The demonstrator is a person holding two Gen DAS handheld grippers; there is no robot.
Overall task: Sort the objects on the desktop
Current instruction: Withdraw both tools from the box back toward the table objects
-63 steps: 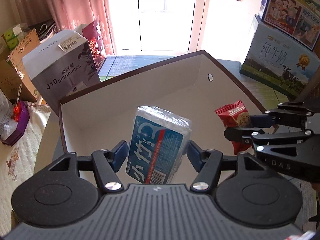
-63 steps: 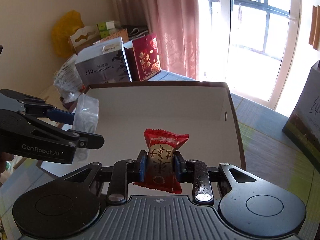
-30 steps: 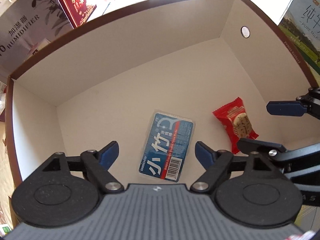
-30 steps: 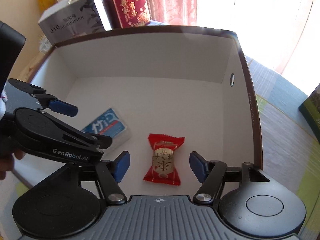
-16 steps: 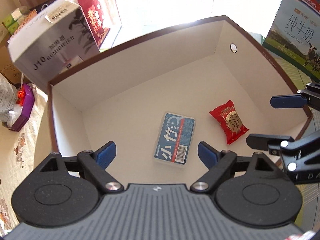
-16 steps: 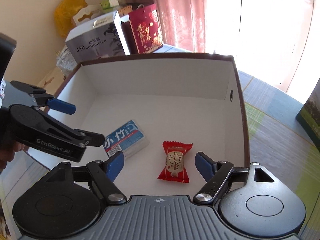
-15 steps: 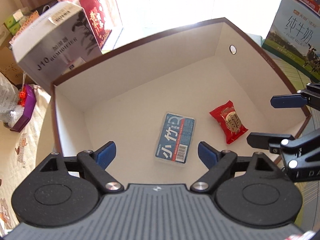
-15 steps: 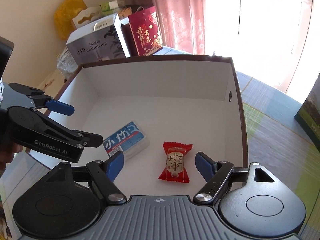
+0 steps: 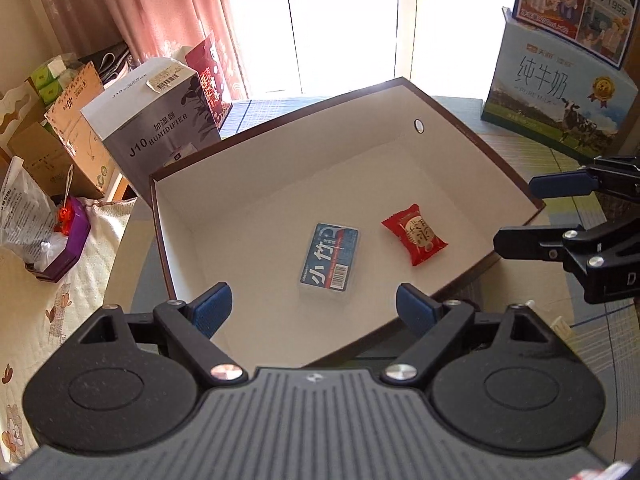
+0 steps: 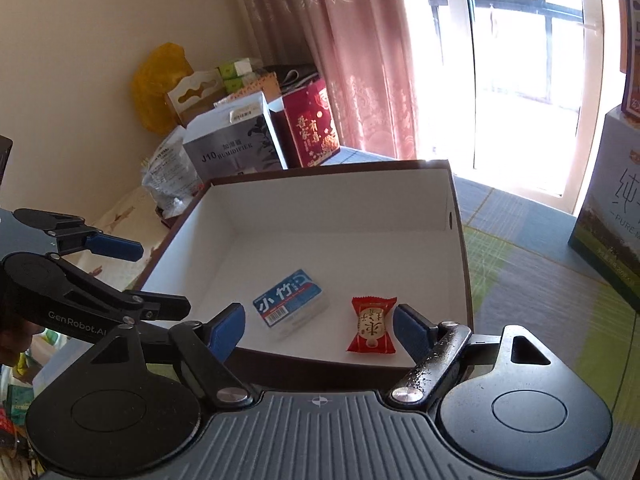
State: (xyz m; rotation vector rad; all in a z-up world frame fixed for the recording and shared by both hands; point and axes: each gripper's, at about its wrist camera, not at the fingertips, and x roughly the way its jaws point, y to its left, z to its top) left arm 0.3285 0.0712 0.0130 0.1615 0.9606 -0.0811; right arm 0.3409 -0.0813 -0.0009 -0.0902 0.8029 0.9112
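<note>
- The blue tissue pack (image 9: 330,267) lies flat on the floor of the white-lined box (image 9: 256,184), its long axis running from the near wall toward the far wall; white characters and a barcode show on top.
- The red candy wrapper (image 9: 414,234) lies just beside it, apart, with crimped ends and a round pale emblem.
- Left gripper (image 9: 318,309) and right gripper (image 10: 319,327) hang over the near rim, jaws spread and empty.
- Behind the box stands a grey carton (image 9: 152,136) reading "J10 HUMIDIFIER".
</note>
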